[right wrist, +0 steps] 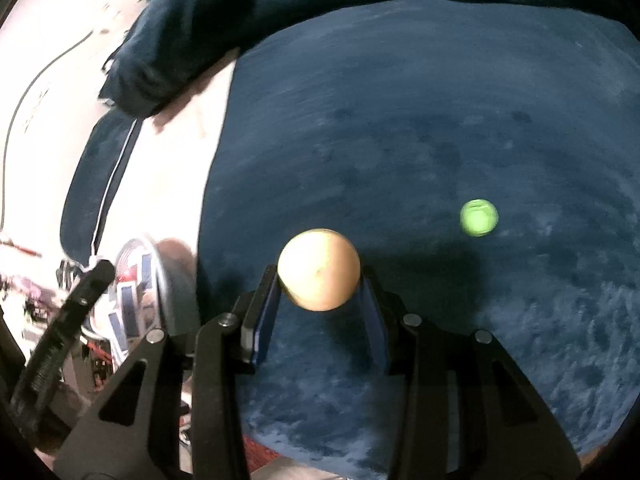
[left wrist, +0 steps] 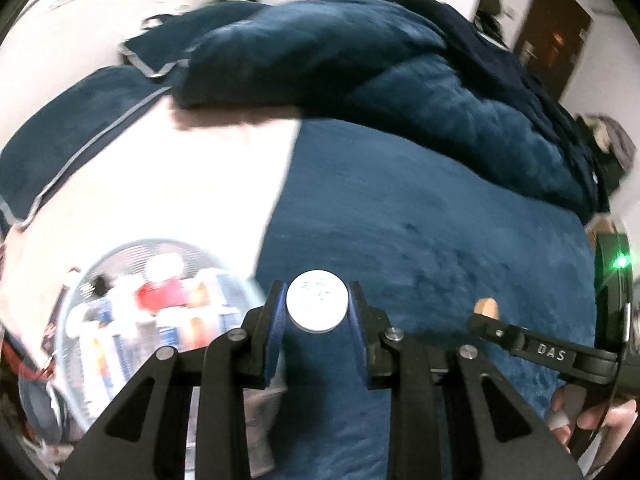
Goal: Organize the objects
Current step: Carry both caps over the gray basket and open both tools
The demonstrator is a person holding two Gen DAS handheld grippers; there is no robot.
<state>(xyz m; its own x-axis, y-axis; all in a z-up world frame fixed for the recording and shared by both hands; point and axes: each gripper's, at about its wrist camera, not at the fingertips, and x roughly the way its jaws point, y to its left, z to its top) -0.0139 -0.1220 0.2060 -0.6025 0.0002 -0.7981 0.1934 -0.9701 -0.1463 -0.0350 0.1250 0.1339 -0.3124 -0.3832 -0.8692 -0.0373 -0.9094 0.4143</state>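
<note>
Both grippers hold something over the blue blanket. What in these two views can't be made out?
- Left wrist: items in the clear tub, blurred; the white cap hides what's beneath it.
- Right wrist: green thing on the blanket, blurred.
- Right wrist: what the tan round thing is.

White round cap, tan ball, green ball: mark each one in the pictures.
White round cap [left wrist: 316, 300]: left wrist view, middle of its flat top.
Tan ball [right wrist: 319, 269]: right wrist view, middle of its rounded face.
Green ball [right wrist: 478, 218]: right wrist view, centre of it, lying on the blue blanket.
</note>
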